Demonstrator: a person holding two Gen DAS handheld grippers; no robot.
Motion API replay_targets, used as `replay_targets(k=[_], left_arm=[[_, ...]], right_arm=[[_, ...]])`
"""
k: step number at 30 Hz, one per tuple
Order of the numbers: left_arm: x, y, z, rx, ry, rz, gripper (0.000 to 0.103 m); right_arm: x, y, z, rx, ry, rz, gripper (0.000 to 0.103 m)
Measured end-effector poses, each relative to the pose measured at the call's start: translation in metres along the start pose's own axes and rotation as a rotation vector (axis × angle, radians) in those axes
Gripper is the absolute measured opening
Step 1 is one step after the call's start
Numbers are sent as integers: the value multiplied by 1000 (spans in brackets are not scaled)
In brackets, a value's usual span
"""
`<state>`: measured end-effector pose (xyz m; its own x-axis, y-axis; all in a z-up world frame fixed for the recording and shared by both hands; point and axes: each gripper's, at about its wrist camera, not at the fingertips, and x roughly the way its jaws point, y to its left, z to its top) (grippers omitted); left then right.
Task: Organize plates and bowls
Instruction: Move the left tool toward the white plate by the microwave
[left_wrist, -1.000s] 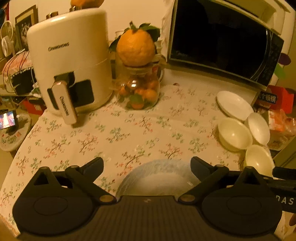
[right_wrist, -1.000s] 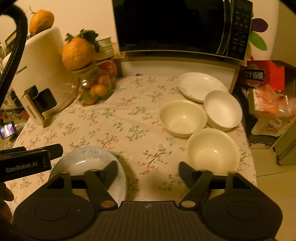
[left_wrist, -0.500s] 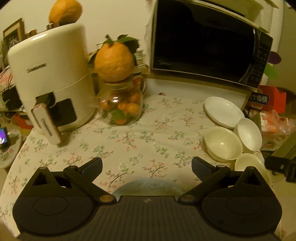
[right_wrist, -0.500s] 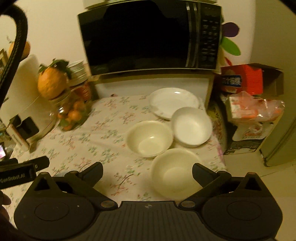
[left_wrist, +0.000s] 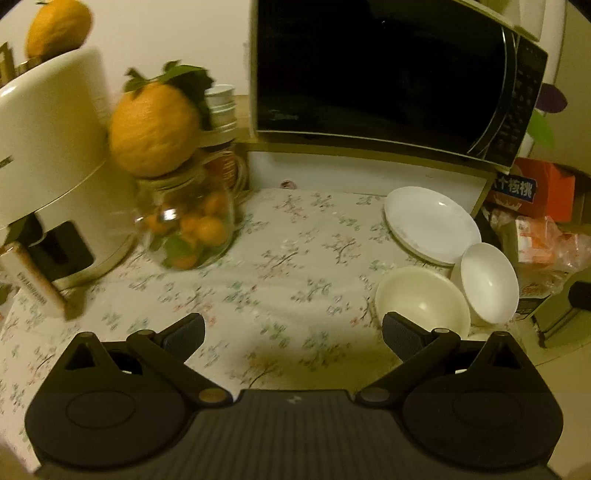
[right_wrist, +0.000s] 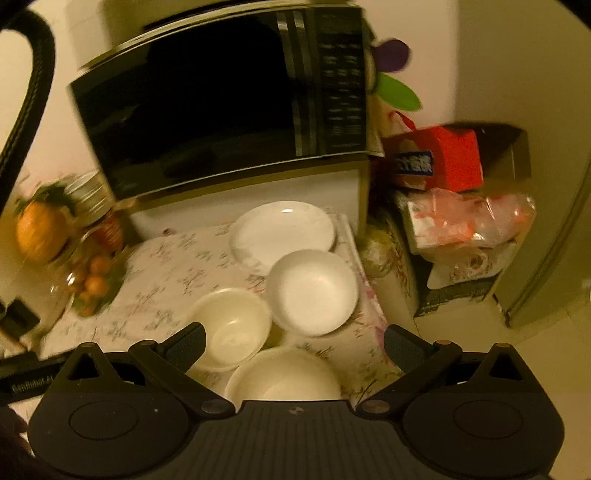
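We hold the left tool (left_wrist: 293, 338) above the near middle of the table (left_wrist: 288, 266), its jaws spread wide and holding nothing; only the flowered cloth lies between its fingers. Our right tool (right_wrist: 293, 343) is likewise released and empty, hovering over the near right corner of the table, where the dishes are gathered.

At the far right, in front of the microwave (right_wrist: 229, 103), lies the white plate (right_wrist: 282, 230). Just near of it sits a white bowl (right_wrist: 312, 291), its rim overlapping the plate's edge. To the left of that bowl stands a cream bowl (right_wrist: 231, 326), the two rims touching or nearly so. A third bowl (right_wrist: 282, 376) sits nearest of all, directly under the right tool and between its fingers in the wrist view, partly hidden by the tool's body.

On the far left of the table we see a glass jar of small oranges (left_wrist: 186, 225) with a large citrus fruit (left_wrist: 155, 129) on top, beside a white appliance (left_wrist: 48, 147).
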<state>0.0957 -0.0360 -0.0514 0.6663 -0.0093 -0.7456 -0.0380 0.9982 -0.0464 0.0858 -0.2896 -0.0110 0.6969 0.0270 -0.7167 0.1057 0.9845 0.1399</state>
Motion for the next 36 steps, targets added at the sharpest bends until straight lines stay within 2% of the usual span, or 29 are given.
replay_targets(k=[7, 15, 26, 32, 36], left_arm=[[28, -21, 18, -22, 23, -13, 102], [48, -51, 31, 10, 16, -5, 102], [78, -77, 61, 64, -31, 1, 101], [111, -75, 84, -7, -5, -51, 95], [138, -73, 91, -82, 39, -86, 87]], right_arm=[[31, -45, 24, 140, 30, -2, 101], [56, -64, 34, 131, 66, -7, 101], [94, -81, 60, 159, 49, 57, 101], [134, -92, 77, 170, 68, 59, 100], [158, -96, 86, 189, 79, 95, 94]])
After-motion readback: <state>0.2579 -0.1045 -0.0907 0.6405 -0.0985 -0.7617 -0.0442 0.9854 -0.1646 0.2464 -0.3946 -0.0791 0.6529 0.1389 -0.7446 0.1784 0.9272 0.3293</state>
